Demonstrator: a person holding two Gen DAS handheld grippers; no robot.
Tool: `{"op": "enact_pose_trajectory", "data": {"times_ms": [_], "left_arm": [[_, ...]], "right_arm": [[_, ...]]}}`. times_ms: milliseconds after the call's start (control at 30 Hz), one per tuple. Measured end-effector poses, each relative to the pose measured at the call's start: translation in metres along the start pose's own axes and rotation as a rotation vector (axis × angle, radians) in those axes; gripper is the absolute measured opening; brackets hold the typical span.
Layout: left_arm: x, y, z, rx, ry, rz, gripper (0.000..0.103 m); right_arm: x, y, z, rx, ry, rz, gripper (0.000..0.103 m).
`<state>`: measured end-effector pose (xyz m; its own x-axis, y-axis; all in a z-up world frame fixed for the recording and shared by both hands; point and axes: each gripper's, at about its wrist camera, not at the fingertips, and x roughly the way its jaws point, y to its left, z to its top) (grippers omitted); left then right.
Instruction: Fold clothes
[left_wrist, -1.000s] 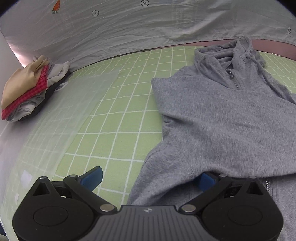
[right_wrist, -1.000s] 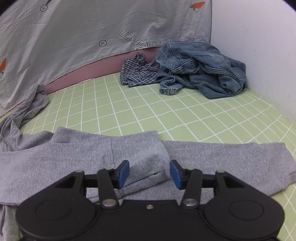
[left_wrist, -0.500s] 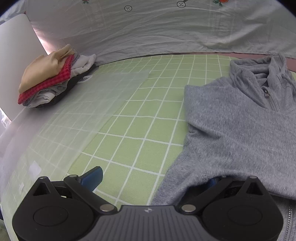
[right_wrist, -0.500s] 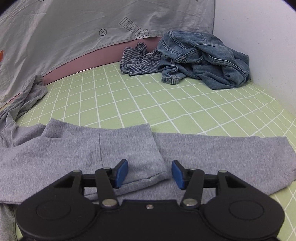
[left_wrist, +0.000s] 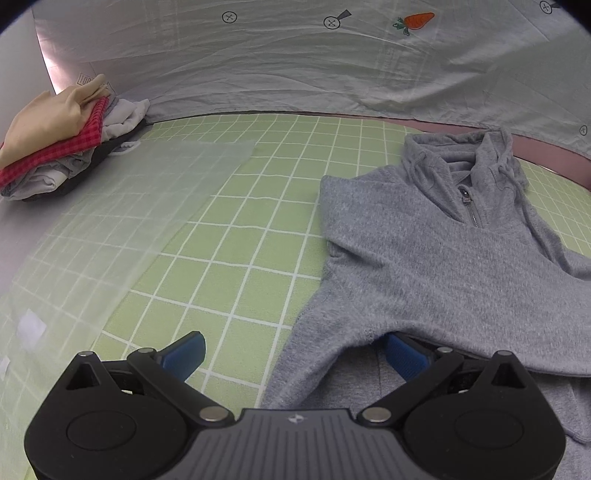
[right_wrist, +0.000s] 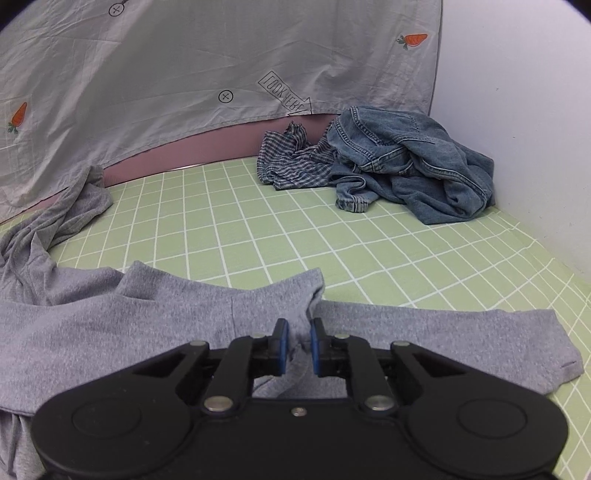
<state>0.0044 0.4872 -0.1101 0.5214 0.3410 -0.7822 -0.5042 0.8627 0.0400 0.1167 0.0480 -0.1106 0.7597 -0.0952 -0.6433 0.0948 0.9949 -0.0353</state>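
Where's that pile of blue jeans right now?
In the right wrist view, the jeans lie crumpled at the far right corner of the green checked mat, touching a checked shirt on their left.

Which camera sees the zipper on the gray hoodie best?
The left wrist view. There the gray hoodie lies with its collar facing the camera, and the zipper shows plainly below the hood. The right wrist view shows only the hoodie's sleeves and folded body, no zipper.
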Motion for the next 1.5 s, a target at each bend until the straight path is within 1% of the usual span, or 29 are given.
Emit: {"op": "enact_pose_trajectory", "data": {"times_ms": [67,167,300,433,533,700,867,933,1067,1133,1200,1233,1267,1333,1400,1433,1500], "left_arm": [[-0.004,0.006,0.0,-0.006,0.004,-0.022,0.102],[-0.008,0.016,0.002,-0.008,-0.002,-0.03,0.102],[-0.011,0.034,0.006,-0.016,-0.005,-0.055,0.102],[-0.008,0.048,0.007,0.025,-0.002,-0.052,0.102],[-0.005,0.061,0.006,0.047,0.002,-0.047,0.102],[-0.001,0.084,0.005,0.048,0.015,-0.062,0.102],[0.003,0.1,0.004,0.049,0.018,-0.068,0.102],[0.004,0.103,0.004,0.049,0.021,-0.074,0.102],[0.003,0.102,0.002,0.063,0.02,-0.088,0.102],[0.003,0.1,0.001,0.067,0.02,-0.095,0.102],[0.001,0.095,0.002,0.073,0.016,-0.099,0.102],[0.0,0.091,0.003,0.077,0.013,-0.101,0.102],[-0.001,0.085,0.004,0.083,0.008,-0.103,0.102],[-0.007,0.072,0.005,0.094,-0.003,-0.108,0.102],[-0.013,0.057,0.006,0.104,-0.014,-0.113,0.102],[-0.016,0.048,0.005,0.108,-0.018,-0.115,0.102],[-0.022,0.031,0.005,0.113,-0.024,-0.119,0.102]], "right_arm": [[-0.01,0.009,0.001,0.004,-0.018,-0.004,0.013],[-0.027,0.026,0.002,0.016,-0.04,0.002,0.013],[-0.047,0.058,-0.001,0.02,-0.061,0.022,0.013],[-0.062,0.094,-0.009,0.034,-0.065,0.057,0.013],[-0.069,0.124,-0.017,0.033,-0.06,0.082,0.013],[-0.083,0.171,-0.031,0.017,-0.05,0.139,0.012],[-0.093,0.213,-0.041,-0.005,-0.049,0.187,0.012],[-0.096,0.227,-0.047,-0.022,-0.047,0.196,0.012],[-0.091,0.24,-0.06,-0.031,0.009,0.212,0.013],[-0.088,0.241,-0.066,-0.034,0.04,0.213,0.019],[-0.092,0.237,-0.069,-0.005,0.043,0.214,0.039],[-0.095,0.234,-0.069,0.007,0.038,0.217,0.043],[-0.098,0.23,-0.069,0.018,0.031,0.218,0.05],[-0.104,0.22,-0.066,0.03,0.012,0.206,0.057],[-0.106,0.207,-0.063,0.048,0.0,0.19,0.074],[-0.106,0.198,-0.062,0.061,-0.003,0.182,0.076],[-0.105,0.181,-0.06,0.085,-0.009,0.166,0.078]]}}
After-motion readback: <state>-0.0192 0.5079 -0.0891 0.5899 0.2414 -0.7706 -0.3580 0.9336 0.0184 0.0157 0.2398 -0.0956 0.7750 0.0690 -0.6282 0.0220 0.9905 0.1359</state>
